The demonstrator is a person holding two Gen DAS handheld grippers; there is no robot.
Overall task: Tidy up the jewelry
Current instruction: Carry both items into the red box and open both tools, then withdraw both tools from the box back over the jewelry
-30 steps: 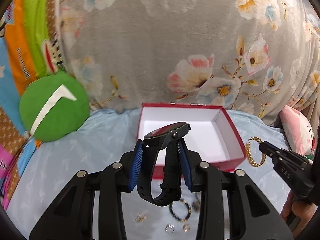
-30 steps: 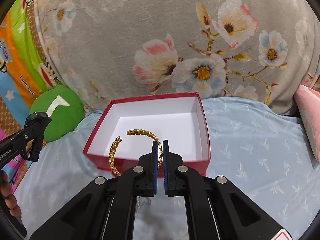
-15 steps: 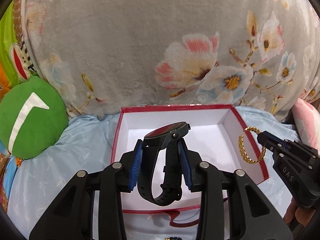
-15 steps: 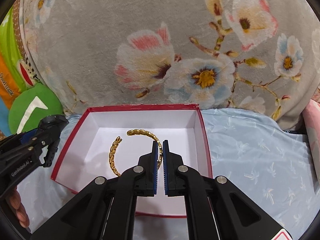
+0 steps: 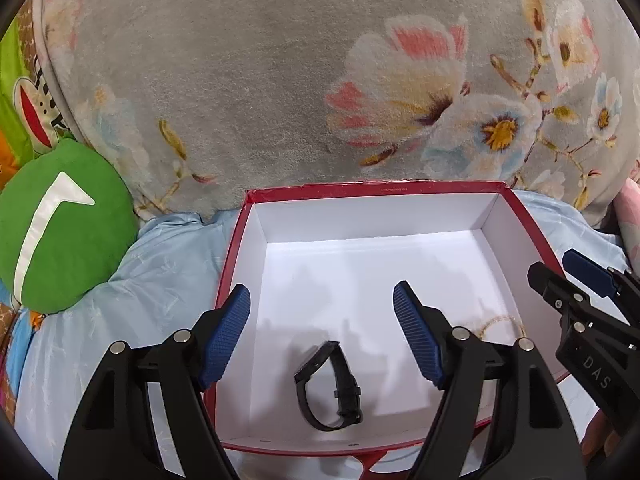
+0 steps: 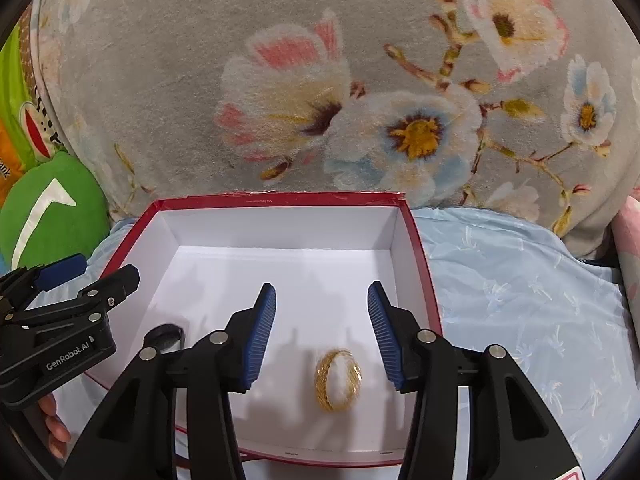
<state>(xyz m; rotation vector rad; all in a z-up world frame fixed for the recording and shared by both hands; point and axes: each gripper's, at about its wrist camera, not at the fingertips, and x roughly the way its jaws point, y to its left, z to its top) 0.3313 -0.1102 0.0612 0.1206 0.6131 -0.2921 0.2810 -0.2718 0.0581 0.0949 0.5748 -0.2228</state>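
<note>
A red box point(image 5: 376, 191) with a white inside lies open on the light blue sheet; it also shows in the right wrist view point(image 6: 280, 197). A black watch point(image 5: 330, 386) lies on the box floor near the front, partly seen in the right wrist view point(image 6: 166, 336). A gold chain bracelet point(image 6: 338, 380) lies on the box floor to its right, blurred; in the left wrist view point(image 5: 502, 322) it is partly hidden. My left gripper point(image 5: 322, 304) is open and empty above the watch. My right gripper point(image 6: 322, 304) is open and empty above the bracelet.
A grey flowered blanket point(image 5: 320, 80) rises behind the box. A green round cushion point(image 5: 60, 232) lies at the left. A pink pillow point(image 6: 632, 240) is at the right edge. The blue sheet point(image 6: 520, 280) spreads right of the box.
Both grippers moved over the box and opened. The watch dropped from the left gripper and the bracelet from the right gripper onto the box floor.
</note>
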